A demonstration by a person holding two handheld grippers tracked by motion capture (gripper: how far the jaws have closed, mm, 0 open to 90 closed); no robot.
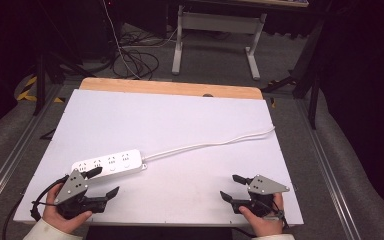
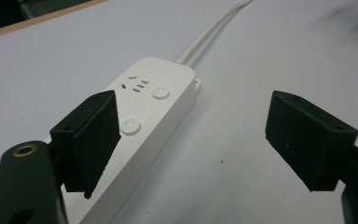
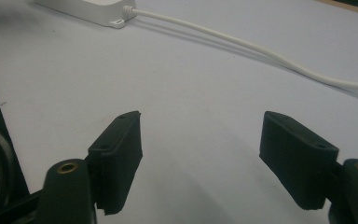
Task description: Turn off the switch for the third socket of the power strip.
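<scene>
Power strip (image 1: 109, 164) is found at eight o'clock on the table (image 1: 180, 125). Left gripper (image 1: 103, 183) and right gripper (image 1: 233, 187) are held spread, empty. Cord (image 1: 210, 144) may be snagged; one jaw possibly overhangs the strip.

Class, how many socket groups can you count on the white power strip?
4, in a row along the power strip on the white table; the left gripper partly overlaps the nearest end, so more could be hidden.
</scene>
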